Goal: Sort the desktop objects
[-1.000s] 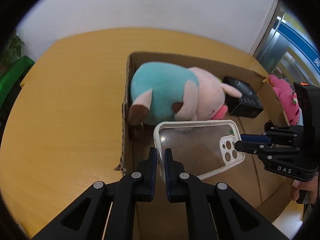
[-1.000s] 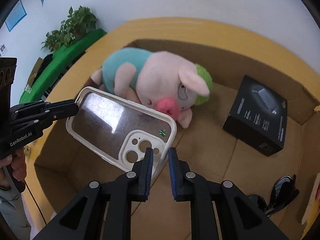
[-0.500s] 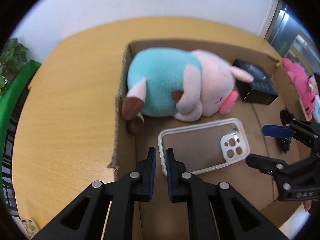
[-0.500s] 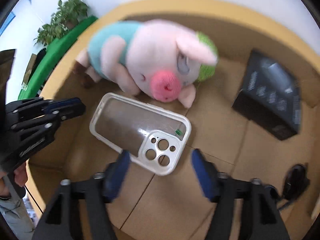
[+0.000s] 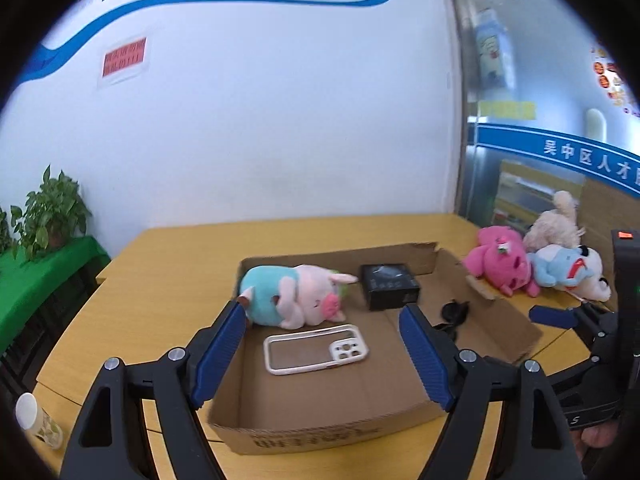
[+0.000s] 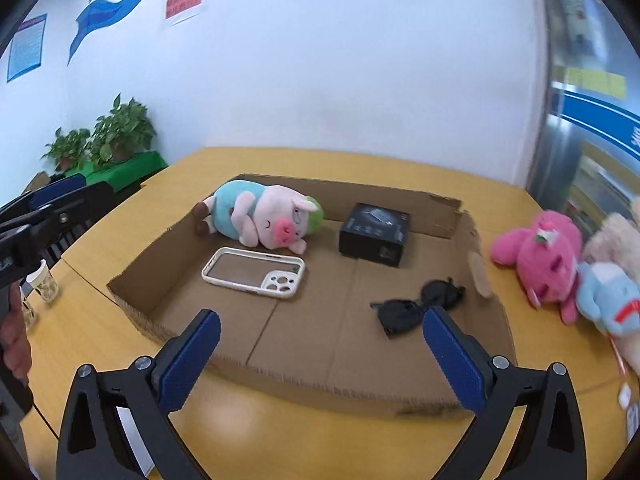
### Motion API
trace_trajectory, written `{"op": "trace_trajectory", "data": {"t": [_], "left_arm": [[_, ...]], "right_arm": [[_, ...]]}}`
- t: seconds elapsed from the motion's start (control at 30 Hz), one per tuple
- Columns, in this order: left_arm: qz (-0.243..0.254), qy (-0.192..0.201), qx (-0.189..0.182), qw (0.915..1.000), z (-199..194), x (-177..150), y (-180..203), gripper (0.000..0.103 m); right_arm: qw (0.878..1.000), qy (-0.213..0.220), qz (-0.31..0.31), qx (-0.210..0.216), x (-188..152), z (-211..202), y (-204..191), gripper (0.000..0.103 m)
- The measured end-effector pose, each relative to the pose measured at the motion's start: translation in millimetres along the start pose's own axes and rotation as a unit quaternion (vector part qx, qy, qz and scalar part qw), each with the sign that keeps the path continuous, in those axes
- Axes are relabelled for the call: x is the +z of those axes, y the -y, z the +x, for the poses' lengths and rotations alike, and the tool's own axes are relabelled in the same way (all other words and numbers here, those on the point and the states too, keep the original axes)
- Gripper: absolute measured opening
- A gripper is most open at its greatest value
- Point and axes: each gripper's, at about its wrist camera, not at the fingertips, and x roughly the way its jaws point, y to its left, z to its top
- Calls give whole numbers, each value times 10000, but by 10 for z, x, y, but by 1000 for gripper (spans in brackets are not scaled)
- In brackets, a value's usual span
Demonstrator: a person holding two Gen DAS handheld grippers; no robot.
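A shallow cardboard box lies on the yellow table. In it are a white clear-backed phone case, lying flat, a pig plush, a black carton and black sunglasses. My left gripper hangs above the box's near side, its jaws still opening, with nothing held between them. My right gripper is pulled back over the box's front wall, jaws still opening wide and empty. Each gripper shows at the edge of the other's view.
A pink plush, a blue plush and a beige plush lie on the table right of the box. A paper cup stands at the left table edge. Potted plants sit on a green shelf.
Both grippers let go of the phone case, which now lies flat in the box. Both have opened, risen and drawn back, so the whole box and the room come into view.
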Motion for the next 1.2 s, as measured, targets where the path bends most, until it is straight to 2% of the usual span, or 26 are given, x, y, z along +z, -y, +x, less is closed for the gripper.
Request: {"op": "trace_trajectory", "data": {"t": [0.1, 0.3, 0.53, 1.2], "left_arm": [[24, 53, -87, 9999, -73, -46, 178, 80], [-260, -42, -327, 9991, -94, -176, 260, 80], [-130, -126, -366, 9992, -121, -258, 366, 80], [-165, -207, -400, 9988, -58, -325, 394, 80]], "right_arm": [[9997, 118, 178, -146, -123, -219, 108, 103], [9989, 203, 80, -424, -323, -432, 111, 103], [9982, 295, 142, -499, -419, -589, 131, 103], [9984, 248, 57, -505, -460, -571, 63, 103]]}}
